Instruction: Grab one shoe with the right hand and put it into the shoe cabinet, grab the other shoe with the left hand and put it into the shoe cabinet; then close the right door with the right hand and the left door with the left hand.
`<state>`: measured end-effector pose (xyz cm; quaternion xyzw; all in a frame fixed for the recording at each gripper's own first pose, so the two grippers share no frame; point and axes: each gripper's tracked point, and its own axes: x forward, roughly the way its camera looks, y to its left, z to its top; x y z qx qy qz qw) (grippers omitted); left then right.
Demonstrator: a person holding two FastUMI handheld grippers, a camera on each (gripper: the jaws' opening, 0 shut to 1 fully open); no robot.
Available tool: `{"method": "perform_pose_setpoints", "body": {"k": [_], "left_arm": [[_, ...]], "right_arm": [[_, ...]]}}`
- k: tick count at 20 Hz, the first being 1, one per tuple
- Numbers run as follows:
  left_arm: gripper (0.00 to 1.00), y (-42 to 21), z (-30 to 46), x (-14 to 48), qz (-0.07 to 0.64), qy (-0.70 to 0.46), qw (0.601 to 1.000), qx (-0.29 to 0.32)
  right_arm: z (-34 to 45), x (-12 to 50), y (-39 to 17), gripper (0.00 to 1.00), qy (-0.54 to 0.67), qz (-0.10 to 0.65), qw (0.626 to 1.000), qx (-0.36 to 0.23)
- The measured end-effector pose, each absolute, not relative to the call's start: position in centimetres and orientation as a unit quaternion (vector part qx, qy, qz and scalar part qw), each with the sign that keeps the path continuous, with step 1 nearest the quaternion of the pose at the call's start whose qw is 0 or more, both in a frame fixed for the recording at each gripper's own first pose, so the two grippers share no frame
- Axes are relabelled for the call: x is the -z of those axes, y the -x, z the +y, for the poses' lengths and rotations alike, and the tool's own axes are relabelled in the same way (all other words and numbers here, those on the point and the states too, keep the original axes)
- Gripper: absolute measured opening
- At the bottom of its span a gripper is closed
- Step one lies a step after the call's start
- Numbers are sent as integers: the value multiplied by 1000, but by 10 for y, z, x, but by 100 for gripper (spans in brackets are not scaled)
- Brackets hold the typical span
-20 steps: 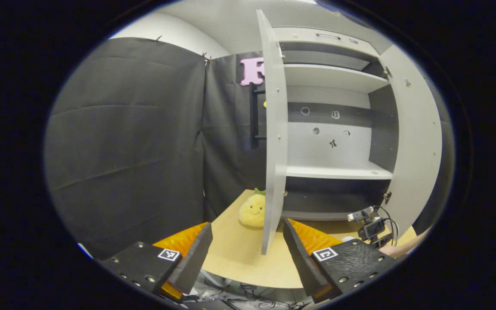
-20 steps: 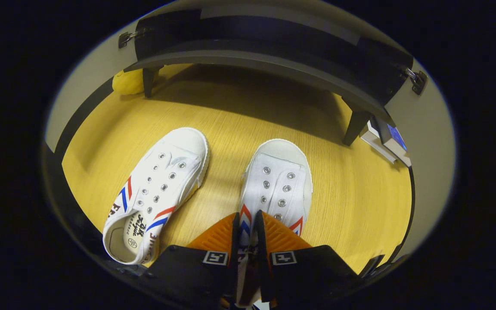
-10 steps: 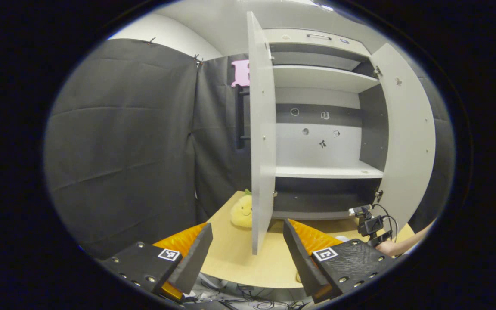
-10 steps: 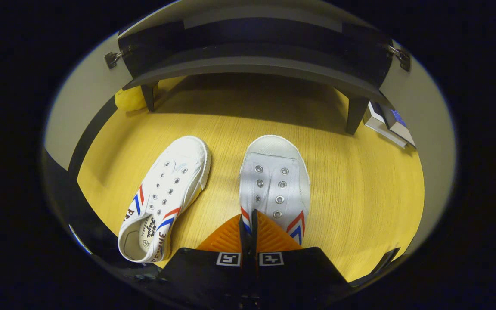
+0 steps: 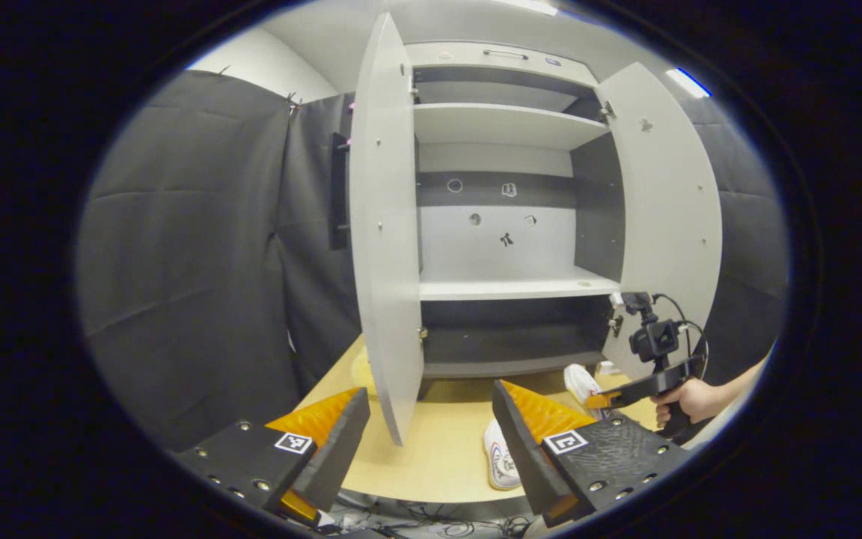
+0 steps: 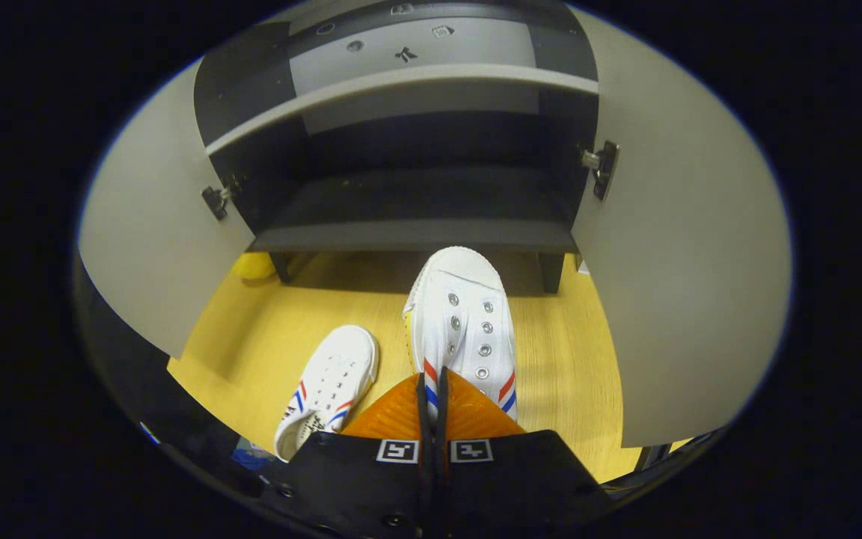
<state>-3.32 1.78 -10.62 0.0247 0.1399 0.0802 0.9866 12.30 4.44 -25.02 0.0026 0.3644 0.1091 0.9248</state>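
Note:
In the right gripper view my right gripper is shut on the heel edge of a white canvas shoe with red and blue stripes. The shoe hangs above the wooden table, its toe pointing at the shoe cabinet's dark bottom shelf. The other shoe lies on the table to the lower left. In the left gripper view my left gripper stands open with nothing between its fingers, well back from the cabinet. That view has the lifted shoe and the shoe on the table.
Both cabinet doors stand open: the left door edge-on in front of me, the right door swung wide. A hand holds the right gripper's handle. A yellow plush toy sits by the cabinet's left leg.
The right gripper has lifted its shoe off the table and carried it up toward the cabinet's bottom shelf. The left gripper's view has swung so the cabinet sits more central.

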Motion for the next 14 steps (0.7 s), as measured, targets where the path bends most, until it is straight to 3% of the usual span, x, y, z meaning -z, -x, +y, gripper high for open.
{"method": "perform_pose_setpoints", "body": {"k": [8, 14], "left_arm": [[93, 21, 3, 113, 142, -27, 989, -43], [93, 19, 2, 111, 134, -33, 990, -42]], "right_arm": [[76, 115, -137, 1, -28, 223, 961, -158], [92, 29, -182, 1, -24, 131, 975, -177]]}}
